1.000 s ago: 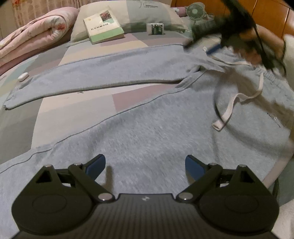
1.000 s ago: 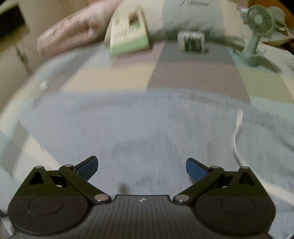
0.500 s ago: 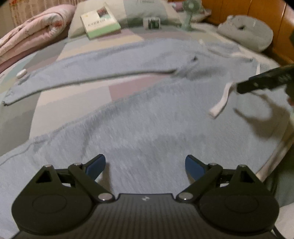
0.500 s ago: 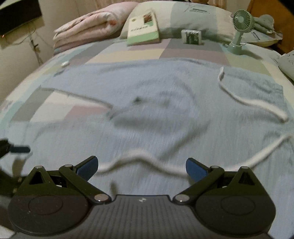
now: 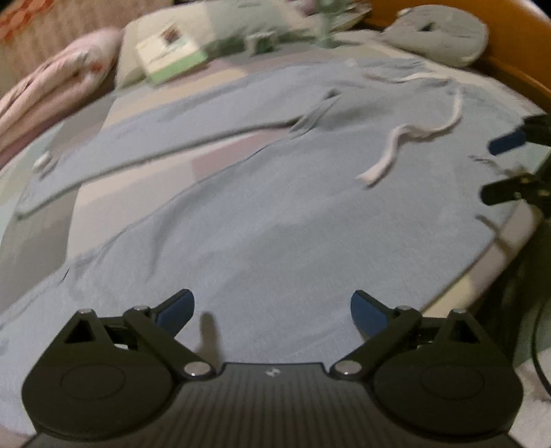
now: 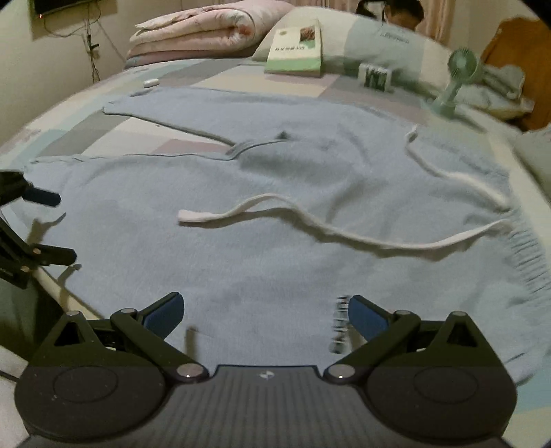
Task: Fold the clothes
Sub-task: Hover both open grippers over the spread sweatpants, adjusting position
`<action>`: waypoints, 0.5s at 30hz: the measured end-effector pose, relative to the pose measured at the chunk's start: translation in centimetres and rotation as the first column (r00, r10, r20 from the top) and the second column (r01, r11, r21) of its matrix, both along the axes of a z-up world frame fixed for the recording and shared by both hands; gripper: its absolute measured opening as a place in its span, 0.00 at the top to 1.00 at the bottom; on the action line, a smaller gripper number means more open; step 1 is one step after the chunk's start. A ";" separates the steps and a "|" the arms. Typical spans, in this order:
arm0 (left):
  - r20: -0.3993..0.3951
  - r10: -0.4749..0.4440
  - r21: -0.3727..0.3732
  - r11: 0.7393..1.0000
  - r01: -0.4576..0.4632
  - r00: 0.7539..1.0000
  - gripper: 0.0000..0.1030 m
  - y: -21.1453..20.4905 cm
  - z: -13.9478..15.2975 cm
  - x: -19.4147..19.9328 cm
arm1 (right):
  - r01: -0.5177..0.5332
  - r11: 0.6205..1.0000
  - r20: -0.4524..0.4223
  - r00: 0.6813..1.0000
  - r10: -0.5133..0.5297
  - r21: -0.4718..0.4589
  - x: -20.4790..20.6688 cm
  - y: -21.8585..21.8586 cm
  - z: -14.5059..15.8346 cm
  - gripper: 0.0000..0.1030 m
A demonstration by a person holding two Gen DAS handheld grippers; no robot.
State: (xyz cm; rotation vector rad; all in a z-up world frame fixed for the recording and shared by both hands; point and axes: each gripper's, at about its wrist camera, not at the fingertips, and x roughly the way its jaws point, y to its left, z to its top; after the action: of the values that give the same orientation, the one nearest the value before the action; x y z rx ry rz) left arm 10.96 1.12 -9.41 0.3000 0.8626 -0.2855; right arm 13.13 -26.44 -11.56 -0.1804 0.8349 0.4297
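Note:
Light blue sweatpants (image 5: pixel 275 213) lie spread flat on the bed, also in the right wrist view (image 6: pixel 275 193), with a white drawstring (image 5: pixel 406 138) (image 6: pixel 275 213) lying loose on the waist area. My left gripper (image 5: pixel 272 306) is open and empty just above the near leg. It also shows at the left edge of the right wrist view (image 6: pixel 48 224). My right gripper (image 6: pixel 265 310) is open and empty above the waist part near the bed edge, and shows at the right edge of the left wrist view (image 5: pixel 506 169).
At the head of the bed lie a pillow (image 6: pixel 378 44) with a green-white book (image 6: pixel 296 48), a small box (image 6: pixel 375 75), a green hand fan (image 6: pixel 458 79), a folded pink quilt (image 6: pixel 206 31) and a small white object (image 6: pixel 150 82). A grey cushion (image 5: pixel 444 34) lies by the wooden headboard.
Both grippers have pulled back toward the near bed edge. My right gripper moved from over the far leg to the waist side. The sweatpants have not moved.

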 end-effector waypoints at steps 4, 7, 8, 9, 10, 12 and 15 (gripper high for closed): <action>0.037 -0.080 -0.004 0.997 0.080 0.996 0.06 -2.7 0.1 0.6 | 0.046 0.999 0.047 0.998 -0.045 -0.023 0.7 -0.9 0.1 0.00; 0.018 -0.095 -0.032 0.995 0.095 0.995 0.06 -4.3 -0.8 1.8 | 0.120 0.992 0.053 0.992 -0.117 -0.042 1.9 -1.6 -1.1 0.00; 0.000 -0.088 -0.041 0.995 0.088 0.996 0.06 -4.5 -1.3 2.0 | 0.146 0.988 0.045 0.989 -0.144 -0.047 2.2 -1.9 -1.6 0.00; -0.012 -0.069 -0.058 0.996 0.068 0.998 0.05 -4.3 -1.6 2.0 | 0.161 0.987 0.029 0.987 -0.160 -0.026 2.0 -2.7 -2.0 0.00; -0.024 -0.051 -0.075 0.996 0.049 0.998 0.05 -4.1 -1.9 2.0 | 0.176 0.984 0.013 0.984 -0.176 -0.005 1.8 -3.4 -2.5 0.00; -0.049 -0.022 -0.102 0.995 0.017 0.999 0.04 -3.2 -2.2 1.7 | 0.201 0.979 -0.014 0.980 -0.201 0.030 1.3 -4.7 -3.2 0.00; -0.068 0.001 -0.121 0.993 -0.009 0.998 0.02 -2.0 -2.1 0.8 | 0.168 0.986 0.022 0.985 -0.168 0.019 -0.5 -5.4 -3.4 0.00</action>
State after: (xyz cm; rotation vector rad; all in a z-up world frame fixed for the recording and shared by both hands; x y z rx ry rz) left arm 11.79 -0.86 -11.56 0.1762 0.9086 -0.3435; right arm 12.67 -31.87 -14.92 -0.0976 0.8160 0.2758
